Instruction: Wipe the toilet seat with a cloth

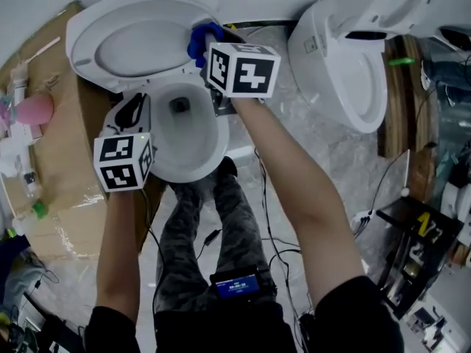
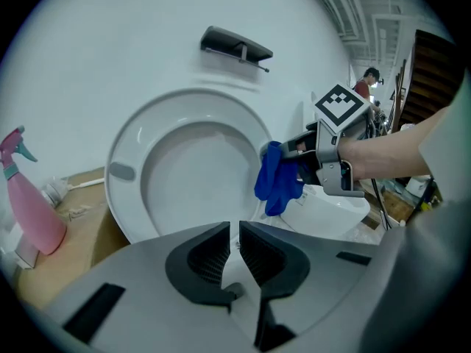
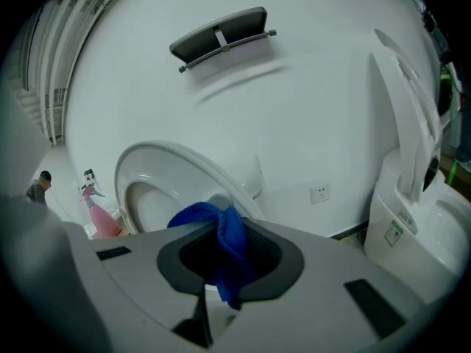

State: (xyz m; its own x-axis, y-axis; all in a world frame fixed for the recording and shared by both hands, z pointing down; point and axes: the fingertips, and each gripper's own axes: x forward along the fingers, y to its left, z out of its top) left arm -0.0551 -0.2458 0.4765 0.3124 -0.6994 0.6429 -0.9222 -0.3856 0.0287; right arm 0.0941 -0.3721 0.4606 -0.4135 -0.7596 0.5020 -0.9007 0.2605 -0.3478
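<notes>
The white toilet seat stands raised above the open bowl. My right gripper is shut on a blue cloth that is bunched against the seat's right edge. The left gripper view shows that cloth touching the seat, with the right gripper behind it. In the right gripper view the cloth hangs between the jaws. My left gripper hovers over the bowl's left rim. Its jaws are nearly together, a thin slit apart, with nothing in them.
A second white toilet with its lid up stands at the right. A pink spray bottle rests on cardboard at the left. Cables trail on the floor beside the person's legs. A dark flush plate is on the wall.
</notes>
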